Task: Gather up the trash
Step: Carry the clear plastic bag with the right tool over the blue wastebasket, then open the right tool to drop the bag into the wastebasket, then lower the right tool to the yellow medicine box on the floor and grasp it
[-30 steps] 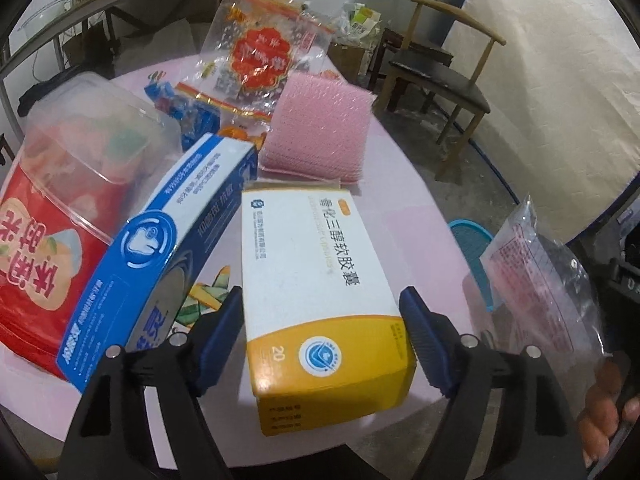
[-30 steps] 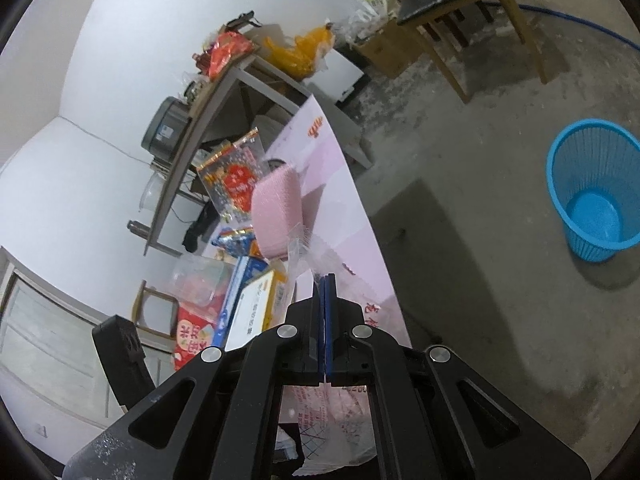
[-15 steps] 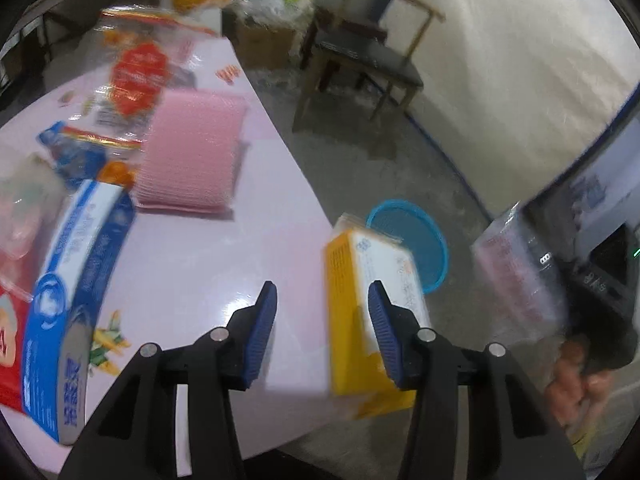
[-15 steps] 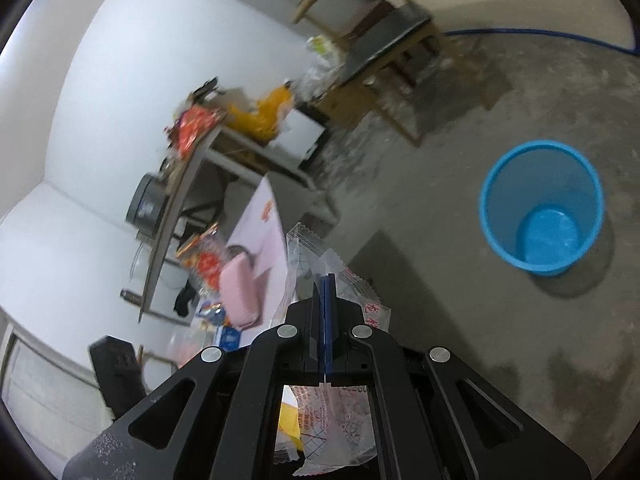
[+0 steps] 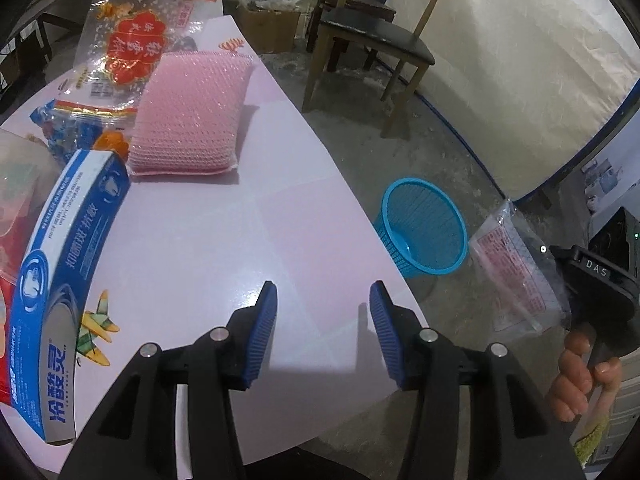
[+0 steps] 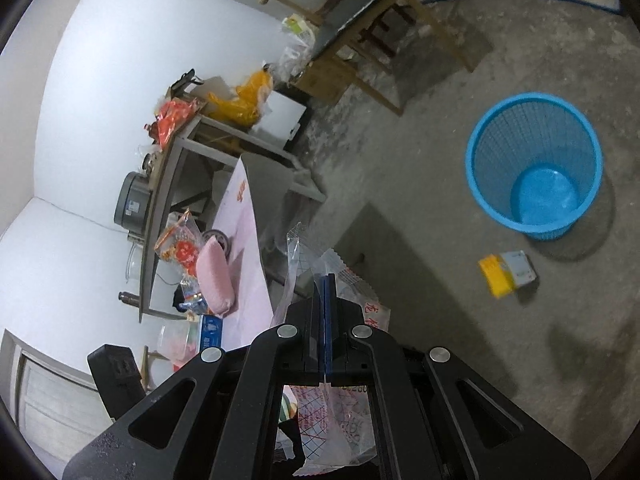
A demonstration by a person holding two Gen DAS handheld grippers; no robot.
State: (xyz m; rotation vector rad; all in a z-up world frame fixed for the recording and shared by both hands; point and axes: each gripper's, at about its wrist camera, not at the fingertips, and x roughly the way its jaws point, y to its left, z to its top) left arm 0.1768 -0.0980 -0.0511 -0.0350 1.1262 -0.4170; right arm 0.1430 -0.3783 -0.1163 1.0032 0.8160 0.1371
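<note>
The left gripper (image 5: 323, 328) points steeply down over the near edge of the pink table (image 5: 224, 248), its blue-padded jaws parted with nothing between them. Just left of it on the table lies a long blue and white box (image 5: 66, 292) printed with Chinese characters; I cannot read them with certainty. Off to the right, a hand (image 5: 580, 376) grips the handle of the right gripper (image 6: 325, 300), whose black body carries the letters "DAS"; it is tilted and pointing moderately downward, and its jaws are clenched on a clear plastic wrapper (image 5: 516, 276) with red print too small to read. Farther back on the table sit a pink bubble-wrap pouch (image 5: 192, 112) and, behind it, a clear bag with red and gold Chinese lettering (image 5: 132, 44). On the concrete floor stands the blue basket (image 6: 536, 168), empty, and just beside its base lies a yellow and white box (image 6: 508, 272). A wooden chair (image 5: 372, 36) stands beyond.
</note>
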